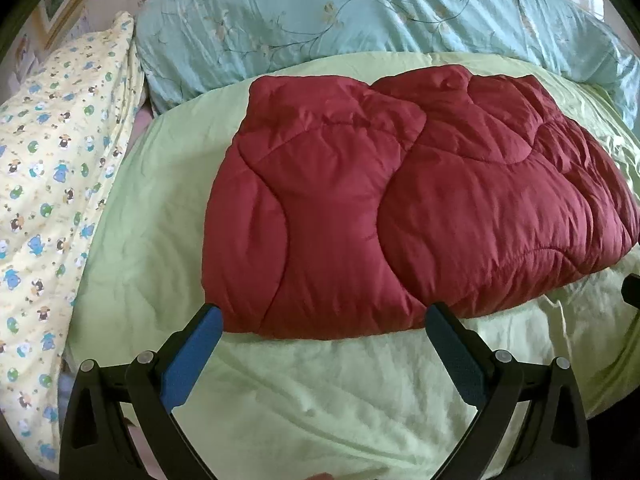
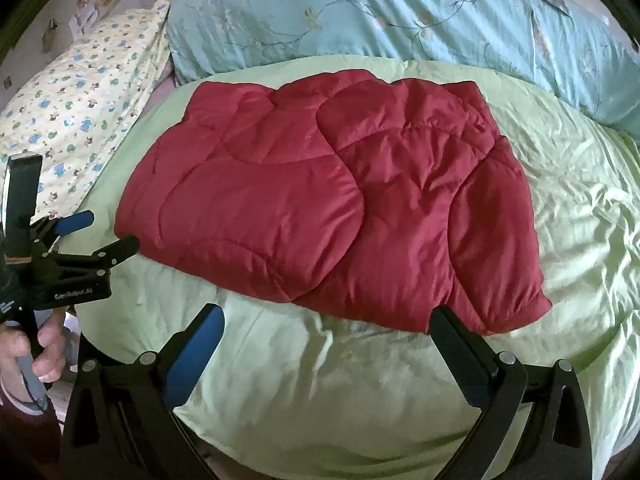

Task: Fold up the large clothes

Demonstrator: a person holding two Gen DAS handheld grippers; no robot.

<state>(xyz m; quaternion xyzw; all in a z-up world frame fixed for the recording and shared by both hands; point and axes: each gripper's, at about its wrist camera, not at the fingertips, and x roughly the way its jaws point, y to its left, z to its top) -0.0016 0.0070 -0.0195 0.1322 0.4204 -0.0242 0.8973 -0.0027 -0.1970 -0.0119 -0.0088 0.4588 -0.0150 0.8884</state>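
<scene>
A dark red quilted jacket [image 1: 400, 208] lies folded on a pale green sheet [image 1: 320, 392] spread over a bed. Two black hand-held grippers with blue pads face it, one seen from each wrist camera.

In the left wrist view, the left gripper [image 1: 324, 320] has its two fingers spread wide and holds nothing. The jacket's near hem sits just ahead of it, spanning the gap between the fingertips. The tip of the left-side finger [image 1: 208, 320] overlaps the jacket's near left corner in the picture, and the right-side finger tip meets the hem; whether either truly touches the fabric cannot be told. Green sheet fills the space between the fingers closer in.

In the right wrist view, the right gripper [image 2: 326, 320] is likewise spread wide and empty. The jacket [image 2: 328, 200] lies ahead of it, its near edge running diagonally. The right-side fingertip [image 2: 444, 320] sits at the jacket's near right hem; the left-side fingertip is over bare sheet [image 2: 320, 400], clear of the jacket.

To the left of the right gripper, the left gripper [image 2: 100, 232] shows from the side, held by a person's hand [image 2: 36, 352], its fingers apart, just beside the jacket's left edge.

Beyond the jacket lies a light blue floral quilt [image 1: 360, 16]; far left, a yellow patterned pillow [image 1: 52, 184].
</scene>
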